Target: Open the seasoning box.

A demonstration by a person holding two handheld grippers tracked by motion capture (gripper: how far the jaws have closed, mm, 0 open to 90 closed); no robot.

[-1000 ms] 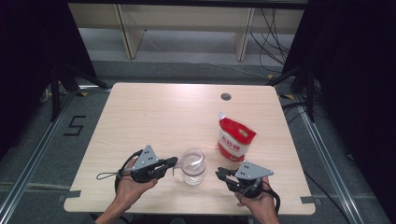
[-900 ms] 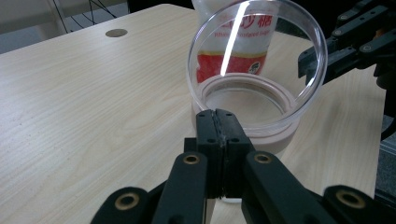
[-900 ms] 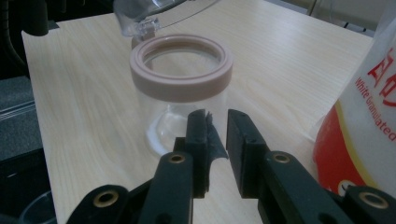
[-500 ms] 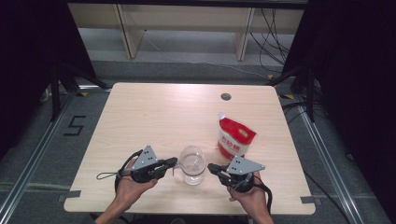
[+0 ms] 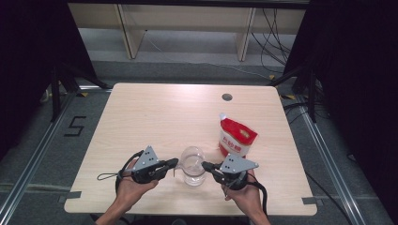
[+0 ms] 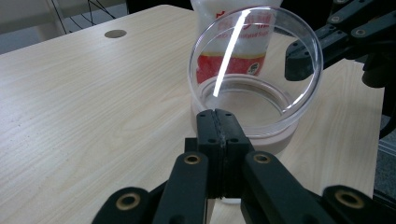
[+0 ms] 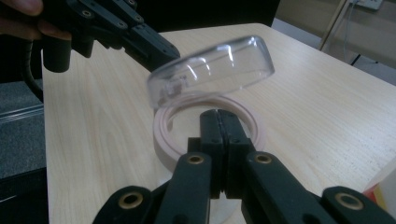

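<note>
A clear jar (image 5: 193, 177) with a pale pink rim (image 7: 254, 122) stands near the table's front edge. Its clear lid (image 7: 215, 70) is tilted up, low on the left gripper's side and raised on the other. My left gripper (image 6: 222, 114) is shut, its tips at the lid's low edge (image 5: 174, 162); I cannot tell whether they pinch it. My right gripper (image 7: 219, 114) is shut too, its tips over the near side of the pink rim (image 5: 205, 165). A red and white pouch (image 5: 237, 138) stands upright behind the jar to the right.
The light wooden table (image 5: 155, 117) has a round cable hole (image 5: 227, 97) near its far edge. Shelving and cables lie on the floor beyond it. Metal rails run along both sides of the table.
My right gripper has moved left toward the jar until its tips reach the rim. The left gripper, jar and pouch have stayed in place.
</note>
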